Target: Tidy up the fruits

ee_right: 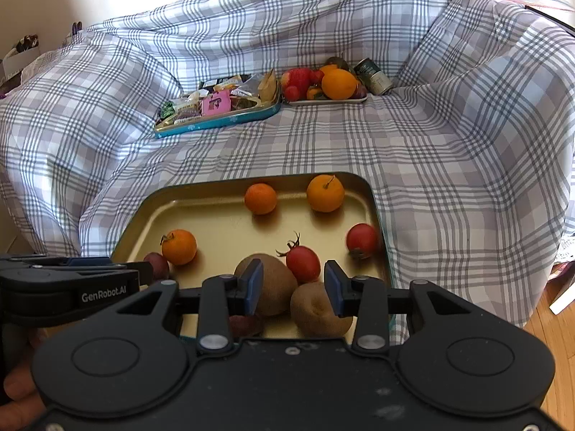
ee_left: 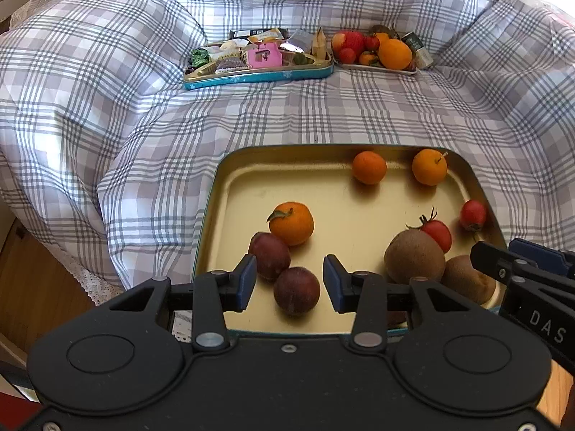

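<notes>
Below, left gripper [ee_left: 290,282] fingers apart — plum [ee_left: 296,290] between, untouched

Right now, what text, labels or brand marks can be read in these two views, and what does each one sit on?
"GenRobot.AI": on the side of the left gripper, seen from the right wrist.
"DAS": on the side of the right gripper, seen from the left wrist; cut off by the picture edge.
Pink packet in the far snack tray: a printed design, unreadable.
Green can: label too blurred to read.
</notes>
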Demonstrator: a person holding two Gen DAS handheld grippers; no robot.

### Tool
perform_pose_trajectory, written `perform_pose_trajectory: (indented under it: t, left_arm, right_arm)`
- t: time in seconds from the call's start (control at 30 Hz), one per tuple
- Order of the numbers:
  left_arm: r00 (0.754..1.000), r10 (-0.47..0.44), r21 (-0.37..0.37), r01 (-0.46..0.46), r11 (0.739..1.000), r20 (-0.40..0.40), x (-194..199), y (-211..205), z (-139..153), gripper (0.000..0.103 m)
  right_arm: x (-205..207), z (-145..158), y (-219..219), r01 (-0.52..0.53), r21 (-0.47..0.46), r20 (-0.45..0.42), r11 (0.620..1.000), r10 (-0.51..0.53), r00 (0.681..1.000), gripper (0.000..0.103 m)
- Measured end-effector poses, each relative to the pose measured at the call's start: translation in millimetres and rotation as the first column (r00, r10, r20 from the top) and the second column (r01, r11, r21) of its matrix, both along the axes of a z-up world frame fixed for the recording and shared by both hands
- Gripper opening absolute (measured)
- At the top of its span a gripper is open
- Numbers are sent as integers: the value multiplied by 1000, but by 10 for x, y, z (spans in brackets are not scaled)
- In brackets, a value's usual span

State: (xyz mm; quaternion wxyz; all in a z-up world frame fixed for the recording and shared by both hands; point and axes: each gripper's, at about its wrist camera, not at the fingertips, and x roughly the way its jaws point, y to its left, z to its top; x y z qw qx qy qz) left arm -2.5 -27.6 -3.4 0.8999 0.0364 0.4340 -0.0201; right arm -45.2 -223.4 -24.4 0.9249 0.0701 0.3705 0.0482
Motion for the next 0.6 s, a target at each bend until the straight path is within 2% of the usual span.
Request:
perform_pose_trajectory:
  t: [0.6]
  left_arm:
    - [998,9,8,-9,1000,-61,-81,14,-112,51]
  right_arm:
    - [-56,-102,-32,23,-5,-53,1000,-24,998,41]
